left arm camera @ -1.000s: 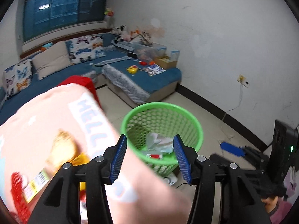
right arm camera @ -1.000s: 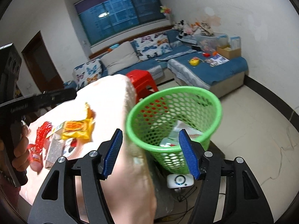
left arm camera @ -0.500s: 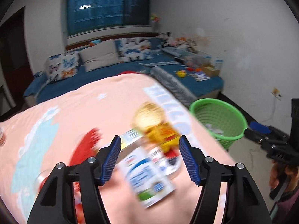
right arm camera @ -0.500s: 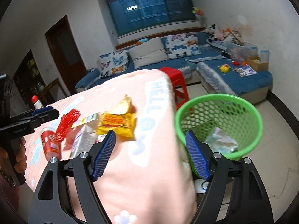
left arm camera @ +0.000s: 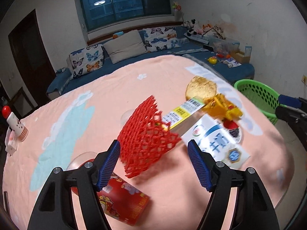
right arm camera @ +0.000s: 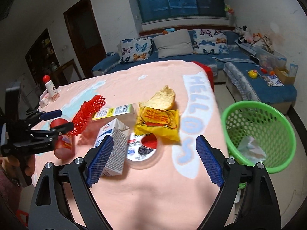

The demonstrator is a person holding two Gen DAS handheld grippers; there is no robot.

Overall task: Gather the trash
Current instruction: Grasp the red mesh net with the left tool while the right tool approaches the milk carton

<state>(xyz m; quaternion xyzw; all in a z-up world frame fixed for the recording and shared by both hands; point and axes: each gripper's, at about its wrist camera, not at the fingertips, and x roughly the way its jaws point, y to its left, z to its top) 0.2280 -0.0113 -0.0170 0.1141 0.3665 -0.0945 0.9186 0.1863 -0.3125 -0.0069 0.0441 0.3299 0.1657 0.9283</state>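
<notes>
While both tools hover low over the pink-covered surface [right arm camera: 153, 191], each has its blue-padded jaws spread wide and grasps nothing. The left tool [left arm camera: 154, 164] tilts down toward the trash, with the red foam net [left arm camera: 147, 136] lying just ahead between its fingers and a red can [left arm camera: 122, 205] on its side under its left finger. Its own camera catches the right tool [left arm camera: 291, 107] only as a dark shape at the far right edge.

The right tool [right arm camera: 153, 161] points across the surface from the near edge. A milk carton [right arm camera: 113, 147] lies beside its left finger, and a round lid with berries on it [right arm camera: 144, 147] sits between its fingers. Just beyond, a yellow snack packet [right arm camera: 159, 122] overlaps the lid, with a piece of bread [right arm camera: 163, 97] touching the packet's far side and a long box with a barcode [right arm camera: 113, 112] to the left.

Only the right view shows the person's left hand [right arm camera: 28, 164] gripping the left tool's handle, and crumpled paper [right arm camera: 251, 149] already inside the green basket [right arm camera: 259, 115], which stands on the floor beside the surface's right edge. A red-capped bottle [right arm camera: 50, 88] stands upright at the far left corner, and a blue sofa [right arm camera: 191, 57] runs along the back wall.
</notes>
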